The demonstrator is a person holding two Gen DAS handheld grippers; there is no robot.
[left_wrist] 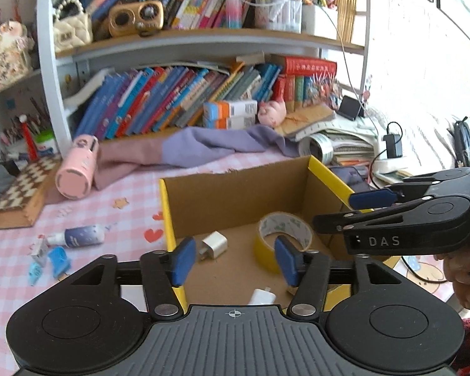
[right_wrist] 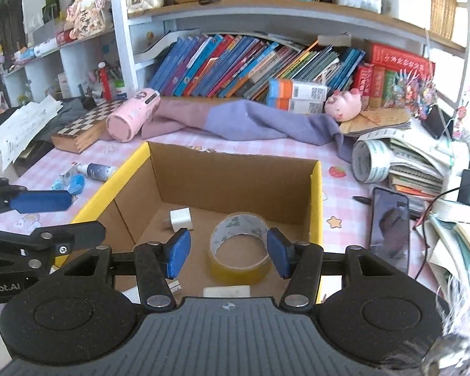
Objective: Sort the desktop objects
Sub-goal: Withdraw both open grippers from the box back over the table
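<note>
An open cardboard box with a yellow rim [left_wrist: 169,216] [right_wrist: 316,206] stands on the pink checked desk. Inside lie a yellow tape roll [left_wrist: 282,235] [right_wrist: 238,250], a white charger plug [left_wrist: 214,244] [right_wrist: 180,219] and a small white piece [left_wrist: 261,296] [right_wrist: 227,291] near the front. My left gripper [left_wrist: 235,261] hovers over the box's near left corner, open and empty. My right gripper [right_wrist: 228,253] hangs above the tape roll, open, its pads clear of the roll. The right gripper's blue pad [left_wrist: 373,198] shows in the left wrist view; the left gripper's pad [right_wrist: 40,202] shows in the right wrist view.
Left of the box lie a small blue spray bottle [left_wrist: 81,235] [right_wrist: 97,169] and blue correction tapes [left_wrist: 58,258] [right_wrist: 76,183]. A pink bottle [right_wrist: 131,116], a chessboard box [right_wrist: 84,128] and a purple cloth [right_wrist: 250,122] sit behind. A phone [right_wrist: 390,228] and stacked papers lie right.
</note>
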